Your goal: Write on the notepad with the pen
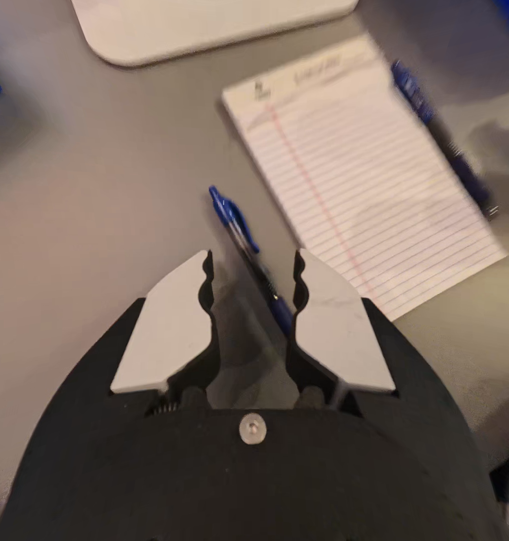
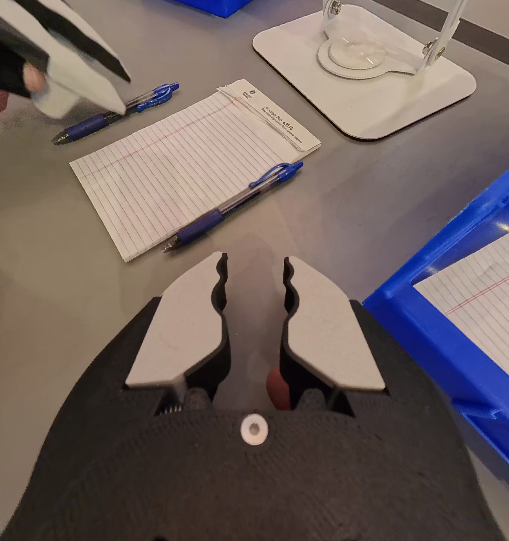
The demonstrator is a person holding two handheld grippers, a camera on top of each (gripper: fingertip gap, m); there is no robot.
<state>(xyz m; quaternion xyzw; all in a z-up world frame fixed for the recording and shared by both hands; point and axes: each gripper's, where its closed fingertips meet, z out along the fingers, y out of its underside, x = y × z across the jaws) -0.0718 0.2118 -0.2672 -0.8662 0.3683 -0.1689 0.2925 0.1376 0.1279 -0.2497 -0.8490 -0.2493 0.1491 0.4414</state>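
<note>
A white lined notepad (image 2: pixel 188 158) lies on the grey table (image 2: pixel 350 205); it also shows in the left wrist view (image 1: pixel 364 181). One blue pen (image 1: pixel 232 216) lies on the table left of the pad. My left gripper (image 1: pixel 253 256) is open and stands over this pen, whose barrel runs between the fingers with a gap on both sides. The right wrist view shows the same pen (image 2: pixel 83 126) under the left gripper (image 2: pixel 80 73). A second blue pen (image 2: pixel 232 205) lies along the pad's other edge (image 1: pixel 414 96). My right gripper (image 2: pixel 255 257) is open and empty, just short of that pen's tip.
A white stand with a flat base (image 2: pixel 364 96) sits beyond the pad, also in the left wrist view (image 1: pixel 188 29). A blue bin (image 2: pixel 423 330) holding another lined pad (image 2: pixel 481 307) stands at the right. A gloved hand (image 2: pixel 4 76) holds the left gripper.
</note>
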